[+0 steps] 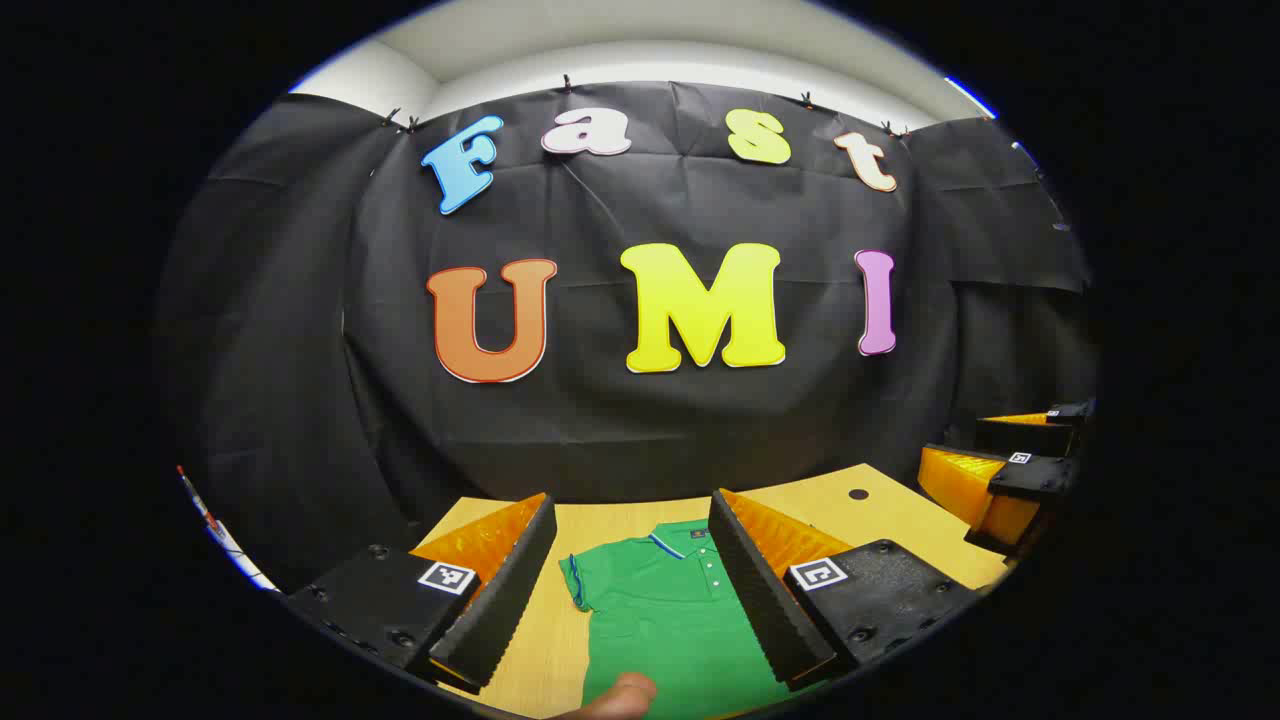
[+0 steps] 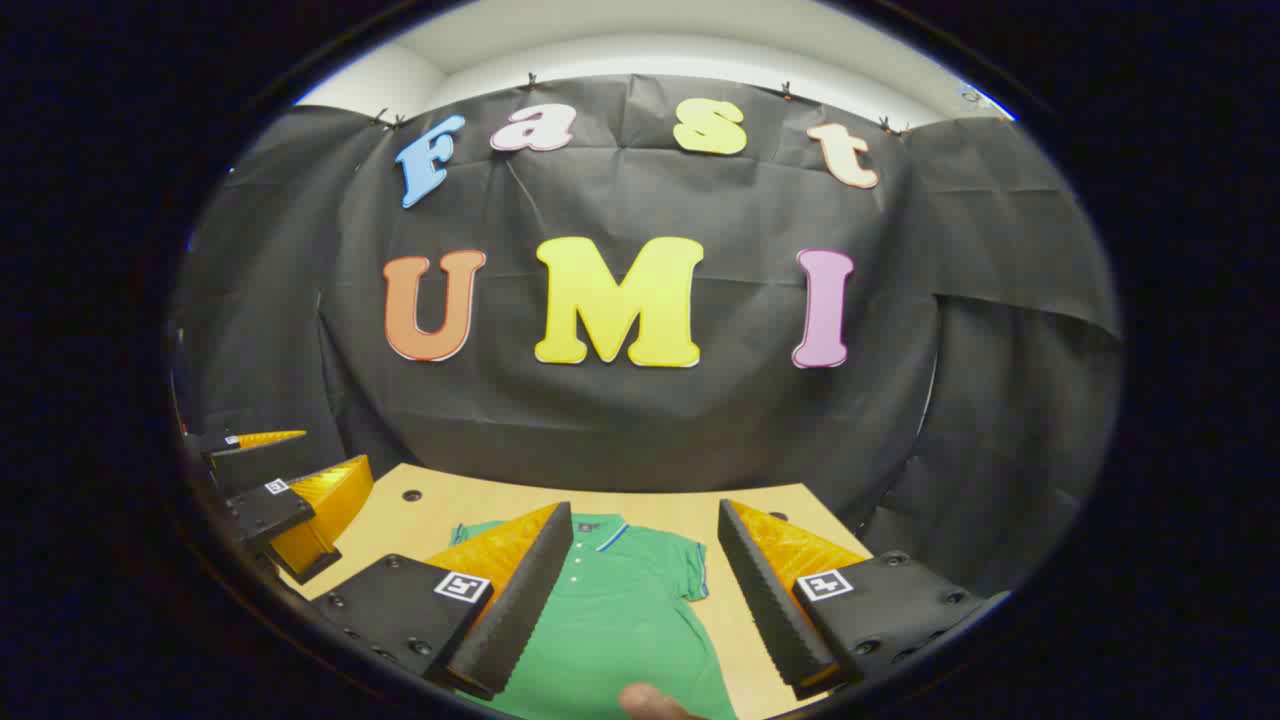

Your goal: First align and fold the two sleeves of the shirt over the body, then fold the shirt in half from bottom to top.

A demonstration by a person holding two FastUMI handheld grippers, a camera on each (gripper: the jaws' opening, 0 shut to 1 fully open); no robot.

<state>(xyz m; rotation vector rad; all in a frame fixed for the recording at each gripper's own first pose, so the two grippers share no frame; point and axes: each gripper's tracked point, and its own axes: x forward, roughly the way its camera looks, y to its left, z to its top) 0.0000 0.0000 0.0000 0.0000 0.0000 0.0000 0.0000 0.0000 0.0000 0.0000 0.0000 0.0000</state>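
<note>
A green polo shirt [image 1: 660, 610] lies flat on the tan table [image 1: 900, 520], collar toward the back wall and buttons up. In the left gripper view its short sleeve [image 1: 580, 580] spreads out to the side. My left gripper [image 1: 632, 510] hangs open above the shirt's upper part, fingers wide apart and holding nothing. In the right gripper view the shirt [image 2: 620, 620] shows with its other sleeve [image 2: 690, 570] spread out. My right gripper [image 2: 643, 515] is open over it, with nothing between its fingers. Each gripper also shows off to the side in the other's view: the right [image 1: 960, 445], the left [image 2: 335, 450].
A person's fingertip [image 1: 620, 695] shows at the bottom edge over the shirt, and likewise in the right gripper view [image 2: 650, 700]. The table has a small round hole [image 2: 411, 495] near its back corner. The black cloth wall stands just behind the table.
</note>
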